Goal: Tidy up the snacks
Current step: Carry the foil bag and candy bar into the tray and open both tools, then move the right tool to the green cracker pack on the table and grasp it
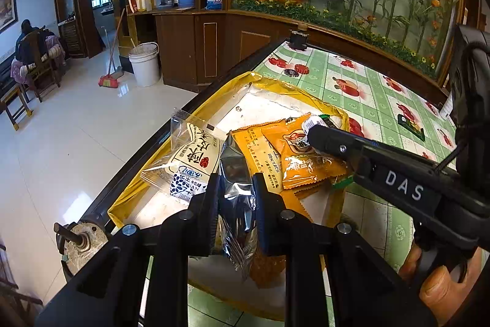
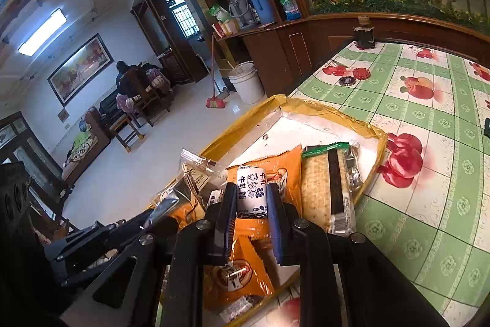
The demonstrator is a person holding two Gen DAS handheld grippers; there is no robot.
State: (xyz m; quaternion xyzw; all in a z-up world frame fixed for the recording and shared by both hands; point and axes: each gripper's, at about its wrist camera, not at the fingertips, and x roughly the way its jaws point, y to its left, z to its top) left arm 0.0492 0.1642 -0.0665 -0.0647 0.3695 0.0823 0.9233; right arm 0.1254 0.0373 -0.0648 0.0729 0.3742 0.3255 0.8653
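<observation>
The left gripper (image 1: 235,198) pinches a shiny silver packet (image 1: 237,173) and the right gripper (image 2: 251,204) squeezes a white candy (image 2: 251,189), so either could slip out into the yellow tray (image 2: 372,131).

A: The crinkled silver foil snack packet (image 1: 237,192), lower centre of the left wrist view, looks glossy and mirror-like. The orange plastic biscuit wrappers (image 1: 277,155) beside it shine too.

B: Agreed. The shallow yellow-edged white tray (image 2: 309,124) looks scuffed and matt inside. The green-checked cherry-print tablecloth (image 2: 428,173), at right, seems smooth, slightly glossy vinyl.

A: And the matt black plastic left gripper (image 1: 235,189).
</observation>
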